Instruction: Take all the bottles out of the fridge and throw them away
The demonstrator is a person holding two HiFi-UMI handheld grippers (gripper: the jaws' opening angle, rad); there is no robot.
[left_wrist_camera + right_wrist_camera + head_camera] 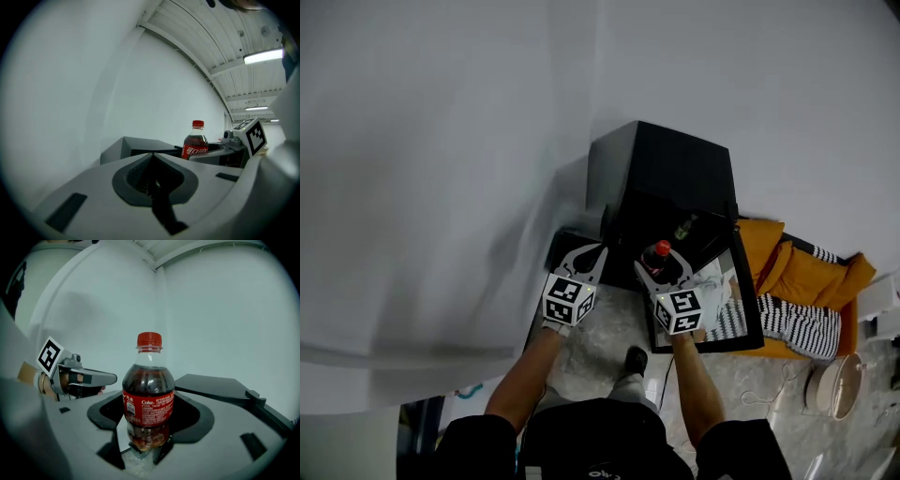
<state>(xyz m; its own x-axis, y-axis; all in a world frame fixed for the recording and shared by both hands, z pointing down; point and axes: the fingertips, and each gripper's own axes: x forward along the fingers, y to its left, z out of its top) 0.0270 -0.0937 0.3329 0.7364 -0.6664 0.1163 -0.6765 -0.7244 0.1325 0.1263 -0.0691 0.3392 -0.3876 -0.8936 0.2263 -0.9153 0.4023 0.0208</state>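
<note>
1. While a pale wall fills the far and left of the scene, the black fridge stands low against it on the floor. Its door hangs open to the right, apparently so a standing person can reach in from above.
2. Orange and striped fabric lies on the right, just beyond the door and clear of the work.
3. The right hand-held gripper is clamped on the lower body of a cola bottle. It carries the bottle upright, red cap on top, just in front of the fridge opening. The low grip likely keeps the weight steady and the label end free.
4. The left hand-held gripper has its jaws pressed together on nothing. It is held level beside its partner, to the left, probably kept out of the way until needed.
5. The cola bottle looks nearly full, so it will probably swing heavily if tipped. It appears to be out of the fridge and awaiting disposal.
6. A green bottle shows inside the dark opening, farther in, so the job appears unfinished. No bin is visible in any view.
</note>
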